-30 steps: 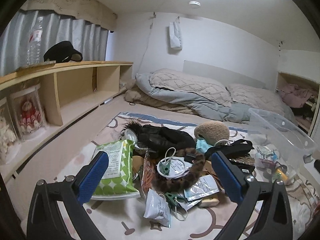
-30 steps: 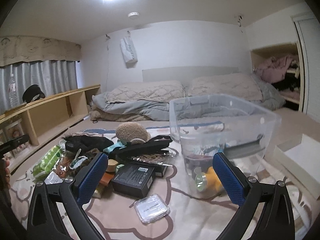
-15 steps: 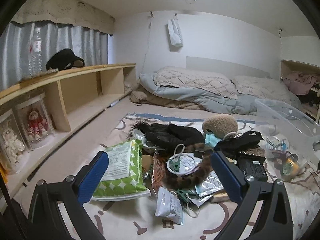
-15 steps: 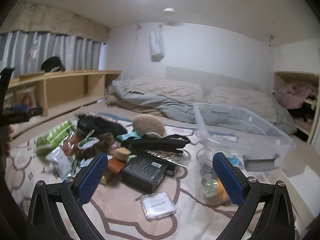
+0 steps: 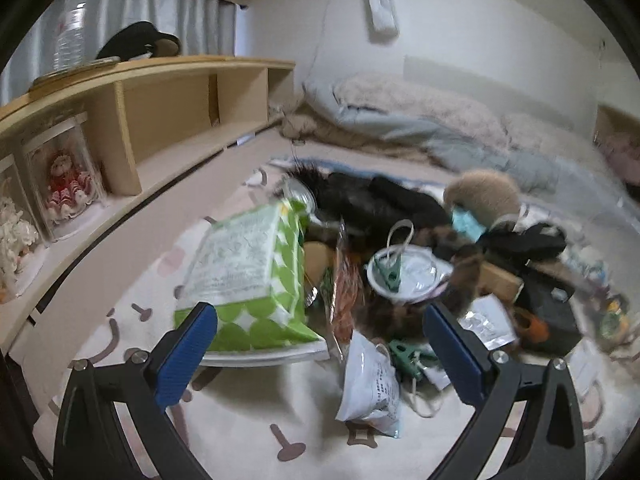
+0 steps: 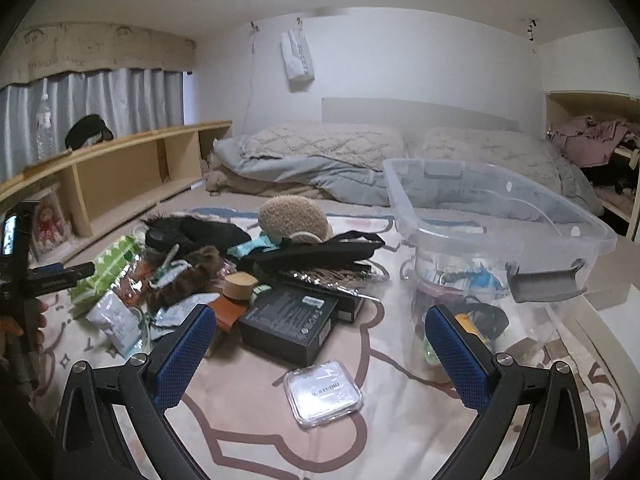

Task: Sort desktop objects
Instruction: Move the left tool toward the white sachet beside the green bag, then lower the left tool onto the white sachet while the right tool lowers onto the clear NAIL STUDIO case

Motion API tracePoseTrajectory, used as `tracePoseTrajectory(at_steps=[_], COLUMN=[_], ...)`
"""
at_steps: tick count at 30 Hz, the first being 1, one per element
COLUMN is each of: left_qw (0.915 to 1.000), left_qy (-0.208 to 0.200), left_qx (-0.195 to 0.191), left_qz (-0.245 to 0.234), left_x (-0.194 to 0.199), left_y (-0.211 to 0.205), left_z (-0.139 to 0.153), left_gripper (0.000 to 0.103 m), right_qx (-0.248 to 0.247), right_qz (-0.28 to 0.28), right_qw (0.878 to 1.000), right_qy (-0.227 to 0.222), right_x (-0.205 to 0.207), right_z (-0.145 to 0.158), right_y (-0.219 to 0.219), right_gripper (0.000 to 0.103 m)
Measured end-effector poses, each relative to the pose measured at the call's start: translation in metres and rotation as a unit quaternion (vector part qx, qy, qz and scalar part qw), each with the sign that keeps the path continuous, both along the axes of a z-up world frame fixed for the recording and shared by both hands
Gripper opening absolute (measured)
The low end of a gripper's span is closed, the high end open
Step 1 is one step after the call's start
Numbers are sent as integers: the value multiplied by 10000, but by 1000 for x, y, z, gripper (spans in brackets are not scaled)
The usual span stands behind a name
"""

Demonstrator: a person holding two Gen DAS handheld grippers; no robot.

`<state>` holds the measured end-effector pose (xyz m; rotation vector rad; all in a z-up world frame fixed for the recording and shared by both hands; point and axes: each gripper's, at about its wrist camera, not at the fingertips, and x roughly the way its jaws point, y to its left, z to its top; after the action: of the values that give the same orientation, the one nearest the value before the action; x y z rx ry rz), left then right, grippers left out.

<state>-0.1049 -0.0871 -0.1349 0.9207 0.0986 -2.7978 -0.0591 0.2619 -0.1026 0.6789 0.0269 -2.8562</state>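
A heap of small objects lies on a patterned mat. In the left wrist view my left gripper (image 5: 320, 344) is open, just short of a green-and-white wipes pack (image 5: 252, 276) and a white sachet (image 5: 370, 388); a round white lid with a green clip (image 5: 404, 274) lies behind. In the right wrist view my right gripper (image 6: 320, 348) is open above a clear square case (image 6: 323, 394), with a black box (image 6: 289, 322) beyond it. A clear plastic bin (image 6: 500, 236) with several items inside stands to the right. A plush hedgehog (image 6: 294, 218) sits at the back.
A low wooden shelf (image 6: 120, 176) runs along the left with boxed dolls (image 5: 66, 184), a bottle and a black cap on top. Bedding (image 6: 320, 160) is piled at the far wall. A hand holding the left gripper (image 6: 24, 280) shows at the left edge.
The left gripper has dipped and closed in on the wipes pack and sachet. The right view has swung left and lower, so the bin sits further right. Both stay open.
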Motion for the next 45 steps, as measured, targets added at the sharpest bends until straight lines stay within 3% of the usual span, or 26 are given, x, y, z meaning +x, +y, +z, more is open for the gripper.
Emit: tracePoseTrajectory(at_steps=[10, 15, 18, 24, 32, 37, 45], left_qw=[9911, 9878, 9876, 9905, 9909, 9908, 9956], left_qy=[-935, -1156, -1264, -1313, -1324, -1342, -893], left_qx=[-934, -1001, -860, -170, -27, -136, -12], left_qz=[139, 309, 368, 361, 218, 52, -276], left_x=[-25, -15, -10, -1, 6, 12, -10], left_y=[14, -1, -12, -27, -26, -21, -4], left_z=[-53, -69, -75, -84, -91, -91, -54], left_gripper=[103, 103, 103, 103, 103, 103, 103], right_qx=[135, 53, 107, 141, 123, 150, 145], right_qz=[-11, -18, 2, -73, -143, -198, -180], right_qw=[9997, 9995, 9994, 9989, 9984, 9981, 9975], right_qy=[-218, -315, -333, -445, -534, -557, -666], right_x=[-8, -11, -11, -13, -15, -16, -19], right_z=[-8, -12, -14, -21, -24, -24, -28], right_y=[4, 7, 5, 5, 7, 9, 8], right_gripper=[103, 103, 103, 103, 103, 103, 103])
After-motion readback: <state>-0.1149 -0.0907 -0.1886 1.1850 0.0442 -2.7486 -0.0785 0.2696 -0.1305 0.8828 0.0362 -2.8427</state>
